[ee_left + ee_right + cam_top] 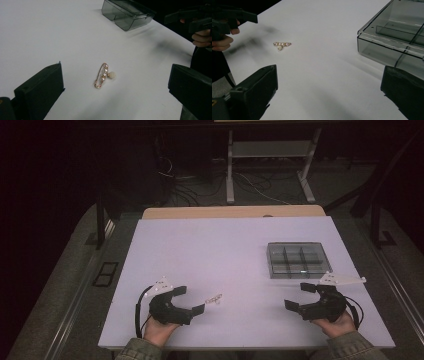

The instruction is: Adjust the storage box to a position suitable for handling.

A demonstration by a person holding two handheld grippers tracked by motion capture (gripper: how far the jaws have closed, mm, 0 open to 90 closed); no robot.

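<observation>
Brooch pin [103, 75] lies flat on the white table [225, 250], just ahead of my left gripper [192, 301], btwn its wide-apart jaws, nothing held. Its long axis runs roughly along my line of reach. My right gripper [297, 296], also spread and empty, is well apart, next to the clear box [298, 260]. Left is nearer, I'd say

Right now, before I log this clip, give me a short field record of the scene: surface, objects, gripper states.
surface: white table
brooch: gold pin with pearls, lying flat, untouched, just ahead of the left gripper
box: clear smoky compartment box, lid closed, far right
left gripper: open, jaws apart either side of the pin, not touching it
right gripper: open, holding nothing, near the box
contact: none
</observation>
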